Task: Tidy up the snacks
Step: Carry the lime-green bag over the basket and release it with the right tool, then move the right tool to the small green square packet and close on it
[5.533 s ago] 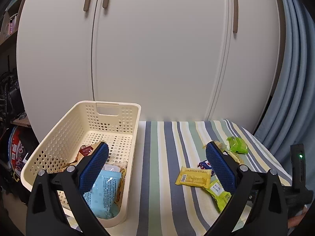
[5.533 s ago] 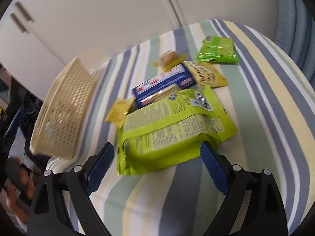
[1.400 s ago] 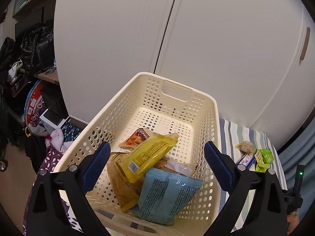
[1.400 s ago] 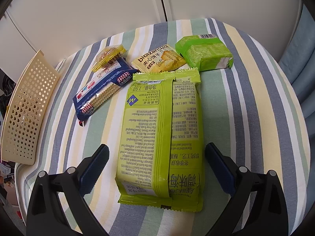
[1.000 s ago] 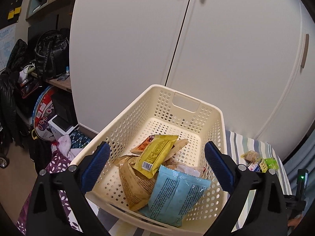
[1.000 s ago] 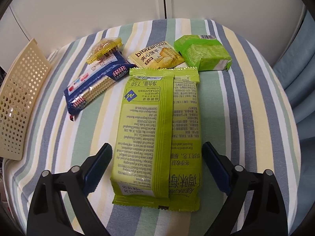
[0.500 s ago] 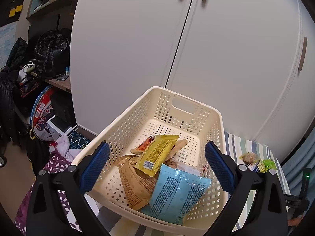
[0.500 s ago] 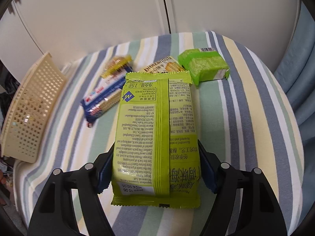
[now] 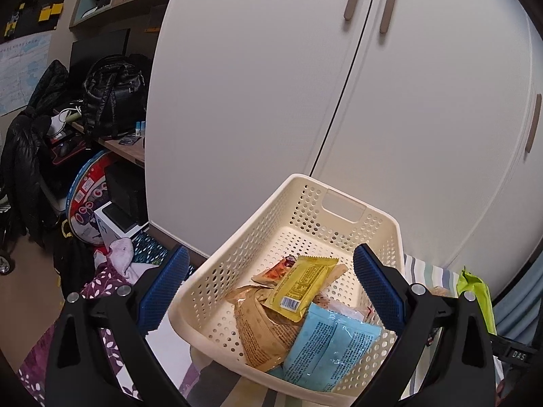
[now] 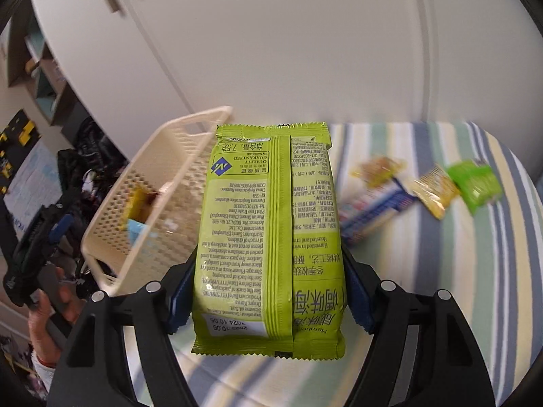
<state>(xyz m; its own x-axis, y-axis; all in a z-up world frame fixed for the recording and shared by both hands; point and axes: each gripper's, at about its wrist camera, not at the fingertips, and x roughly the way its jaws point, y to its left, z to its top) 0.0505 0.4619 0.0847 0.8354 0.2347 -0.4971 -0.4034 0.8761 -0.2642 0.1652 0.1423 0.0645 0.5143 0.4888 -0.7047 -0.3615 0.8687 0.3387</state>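
Observation:
My right gripper is shut on a large lime-green snack pack and holds it in the air above the striped tablecloth. The same pack shows at the right edge of the left wrist view. A cream perforated basket holds a yellow packet, a light-blue packet and a brown packet. My left gripper hangs open above the basket's near end with nothing between its fingers. The basket lies left of the held pack.
On the cloth to the right lie a blue-and-white biscuit pack, a small yellow packet, a green packet and a small clear-wrapped snack. White wardrobe doors stand behind. Bags and clutter fill the left. A hand holds the left gripper.
My right gripper has shut on the green pack, lifted it off the cloth and swung left toward the basket. The left gripper stays open over the basket, drawn back slightly.

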